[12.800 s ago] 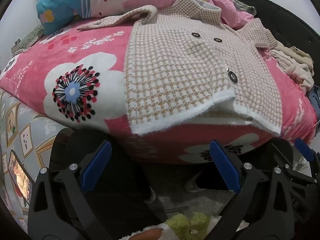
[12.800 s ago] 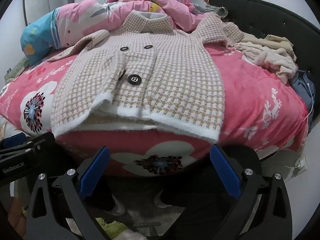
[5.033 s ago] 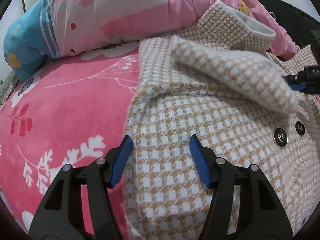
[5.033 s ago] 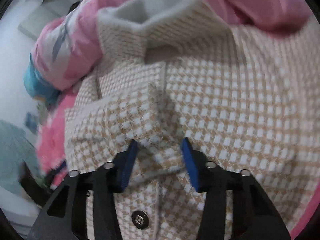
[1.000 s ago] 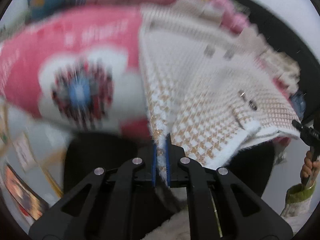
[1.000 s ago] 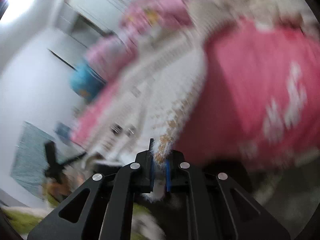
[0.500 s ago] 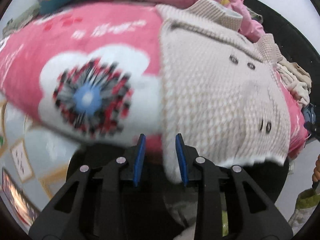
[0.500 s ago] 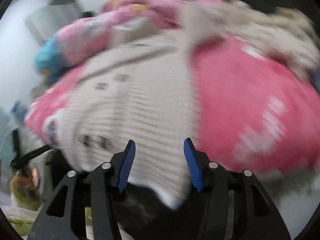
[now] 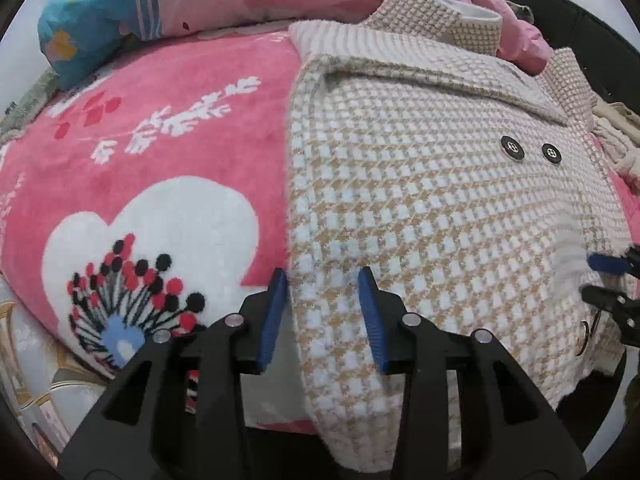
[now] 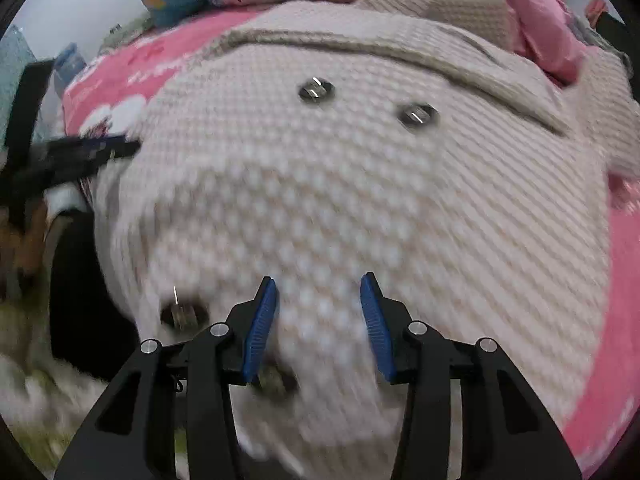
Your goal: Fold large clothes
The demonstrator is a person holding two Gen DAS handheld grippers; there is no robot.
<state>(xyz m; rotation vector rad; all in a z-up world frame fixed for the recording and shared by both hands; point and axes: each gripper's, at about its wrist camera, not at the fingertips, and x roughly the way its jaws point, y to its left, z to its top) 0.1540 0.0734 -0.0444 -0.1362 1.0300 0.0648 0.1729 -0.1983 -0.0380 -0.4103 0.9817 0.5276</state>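
Houndstooth coat (image 9: 420,200) lengthwise, collar (image 9: 440,16) far, hem near; left tool (image 9: 322,312) and right tool (image 10: 316,320) agape, empty.

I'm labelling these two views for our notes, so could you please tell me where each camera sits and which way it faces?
Left wrist: rides the left tool, open, looking up the bed along the houndstooth coat's left edge and the pink blanket; the right tool shows at far right.
Right wrist: rides the right tool, open, over the coat's lower front, motion-blurred; the left tool shows at left.
Shared: the coat, its upper two buttons, its collar.
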